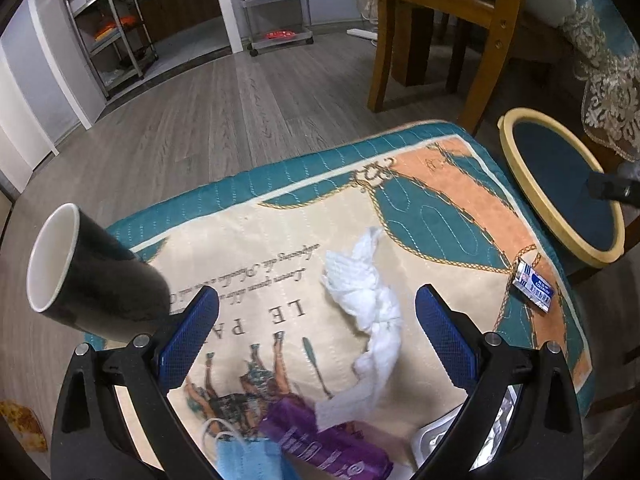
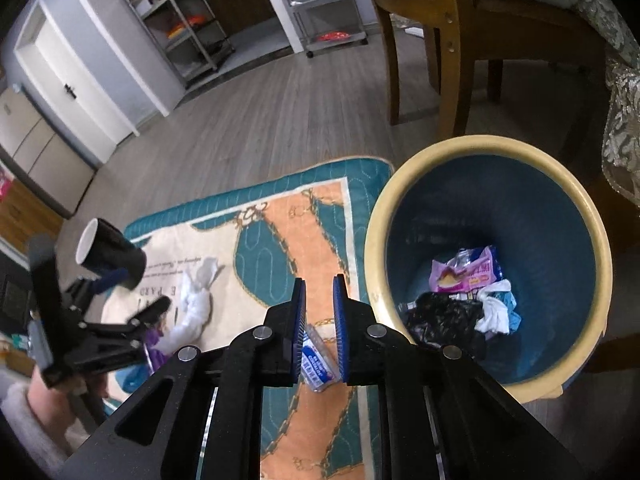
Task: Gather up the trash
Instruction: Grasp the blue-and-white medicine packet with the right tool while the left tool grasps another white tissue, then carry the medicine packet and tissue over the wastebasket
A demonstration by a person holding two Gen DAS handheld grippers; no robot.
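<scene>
A twisted white tissue (image 1: 368,292) (image 2: 196,300) lies on the patterned mat (image 1: 440,200). My left gripper (image 1: 316,312) (image 2: 138,290) hangs open just above the mat, with the tissue framed between its blue pads (image 1: 188,332). Near it lie a purple wrapper (image 1: 328,440), a blue face mask (image 1: 248,456) and a small blue-white wrapper (image 1: 534,286) (image 2: 318,356). My right gripper (image 2: 319,304) hovers by the bin's rim. Its jaws are nearly together and nothing is between them. The blue bin (image 2: 376,240) (image 1: 516,168) holds several pieces of trash.
A black cup (image 1: 80,272) (image 2: 112,256) lies on its side at the mat's left edge. A foil tray (image 1: 440,440) sits at the near right. A wooden chair (image 1: 400,40) and a lace-draped table stand behind the bin. Metal shelves line the far wall.
</scene>
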